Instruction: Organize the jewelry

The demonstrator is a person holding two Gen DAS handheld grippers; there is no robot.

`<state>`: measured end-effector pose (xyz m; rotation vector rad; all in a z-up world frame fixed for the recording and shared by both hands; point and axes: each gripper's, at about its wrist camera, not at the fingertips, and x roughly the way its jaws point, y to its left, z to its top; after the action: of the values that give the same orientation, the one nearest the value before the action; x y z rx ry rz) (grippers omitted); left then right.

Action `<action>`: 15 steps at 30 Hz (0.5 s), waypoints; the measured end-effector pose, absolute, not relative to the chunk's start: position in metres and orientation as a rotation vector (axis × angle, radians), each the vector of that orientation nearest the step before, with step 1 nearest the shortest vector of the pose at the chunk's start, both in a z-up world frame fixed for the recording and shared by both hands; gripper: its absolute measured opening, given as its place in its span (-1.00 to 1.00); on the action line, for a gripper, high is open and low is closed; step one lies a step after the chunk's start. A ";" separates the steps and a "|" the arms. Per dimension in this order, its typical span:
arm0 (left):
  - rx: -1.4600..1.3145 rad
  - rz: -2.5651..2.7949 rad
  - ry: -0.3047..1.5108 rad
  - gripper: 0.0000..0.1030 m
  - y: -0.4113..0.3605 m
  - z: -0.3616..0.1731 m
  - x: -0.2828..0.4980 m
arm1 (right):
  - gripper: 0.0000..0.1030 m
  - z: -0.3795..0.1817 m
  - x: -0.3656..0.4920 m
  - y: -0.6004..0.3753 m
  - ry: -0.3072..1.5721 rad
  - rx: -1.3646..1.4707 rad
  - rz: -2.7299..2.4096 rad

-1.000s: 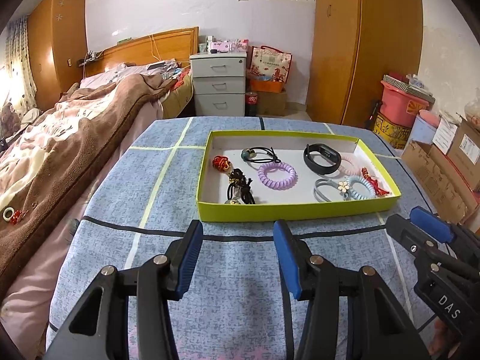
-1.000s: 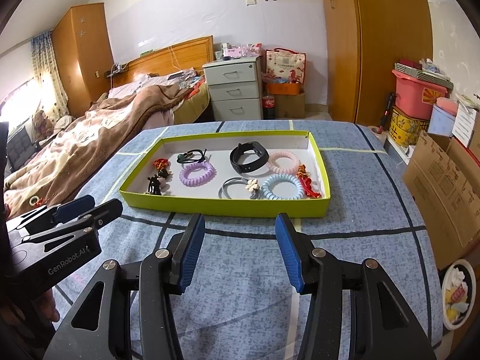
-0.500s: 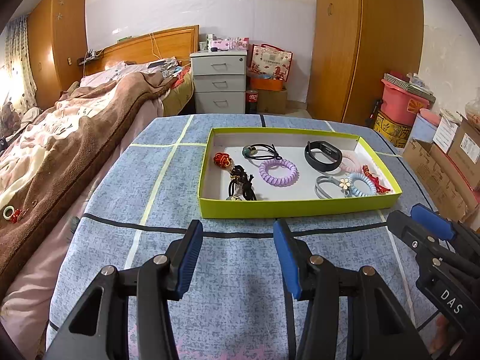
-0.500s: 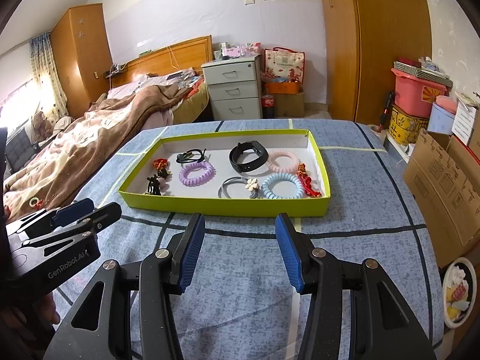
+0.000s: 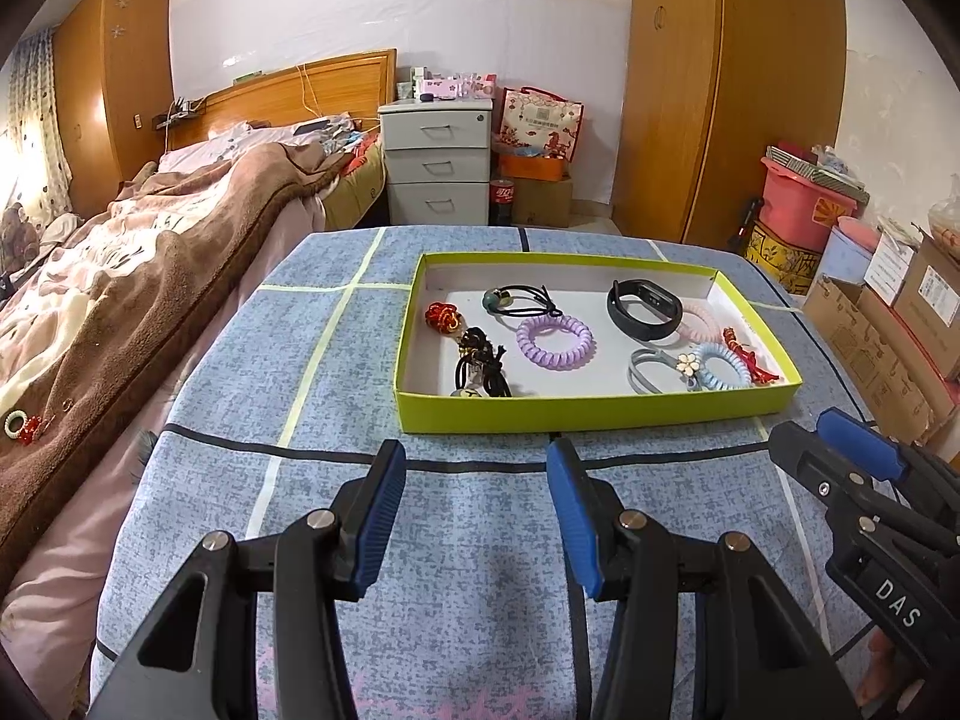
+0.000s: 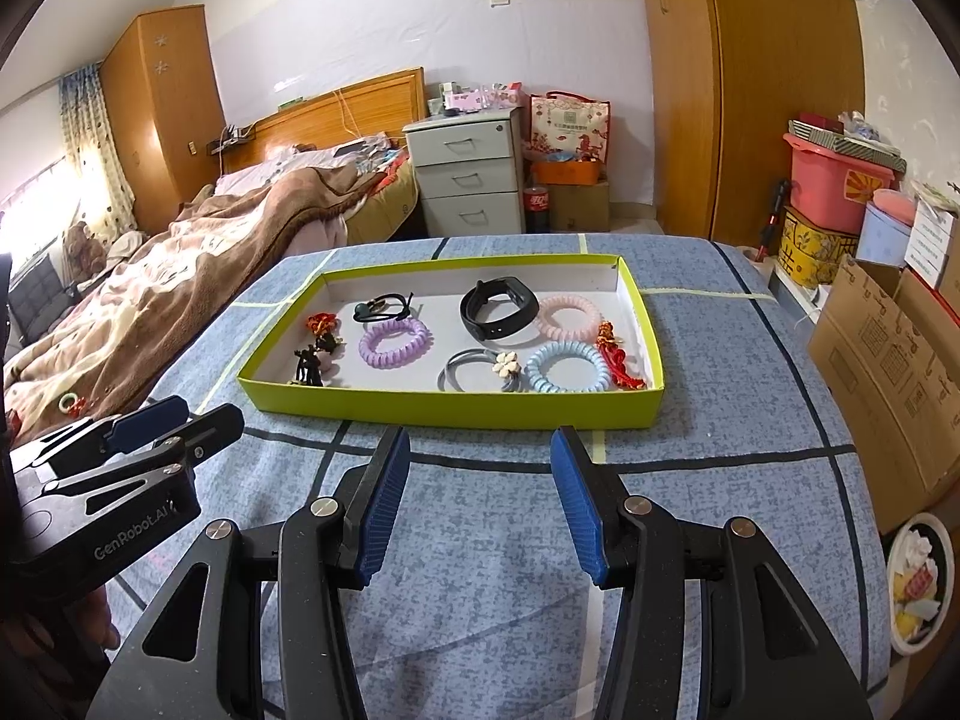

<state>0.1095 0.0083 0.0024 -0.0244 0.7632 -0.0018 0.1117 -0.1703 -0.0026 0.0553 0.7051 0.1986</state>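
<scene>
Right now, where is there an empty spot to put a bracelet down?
The blue tablecloth is bare all around the green tray. Inside, bare floor lies along the far wall behind the black band, and a small gap near the purple coil. The right end near the blue coil is crowded.

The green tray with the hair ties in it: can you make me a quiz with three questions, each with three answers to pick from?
1. Where does the black wristband lie?
A. in the green tray
B. on the bed
C. in a gripper

2. How many spiral hair ties are in the tray?
A. one
B. three
C. six

3. How is the right gripper?
A. shut on a hair tie
B. open and empty
C. inside the tray

Answers:
1. A, it rests on the tray's white floor.
2. B, a purple one, a pink one and a blue one.
3. B, its blue pads stand apart over the cloth with nothing between them.
</scene>
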 end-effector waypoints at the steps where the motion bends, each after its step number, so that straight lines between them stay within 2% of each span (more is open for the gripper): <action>1: -0.024 -0.004 0.764 -0.01 0.008 0.002 0.110 | -0.03 -0.003 0.112 -0.170 0.705 0.056 0.199; 15: -0.018 -0.004 0.767 -0.01 0.006 0.001 0.108 | -0.03 -0.005 0.111 -0.170 0.706 0.058 0.201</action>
<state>0.1084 0.0056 0.0015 -0.0179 0.7667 -0.0044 0.1115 -0.1699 -0.0049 0.0582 0.7061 0.2006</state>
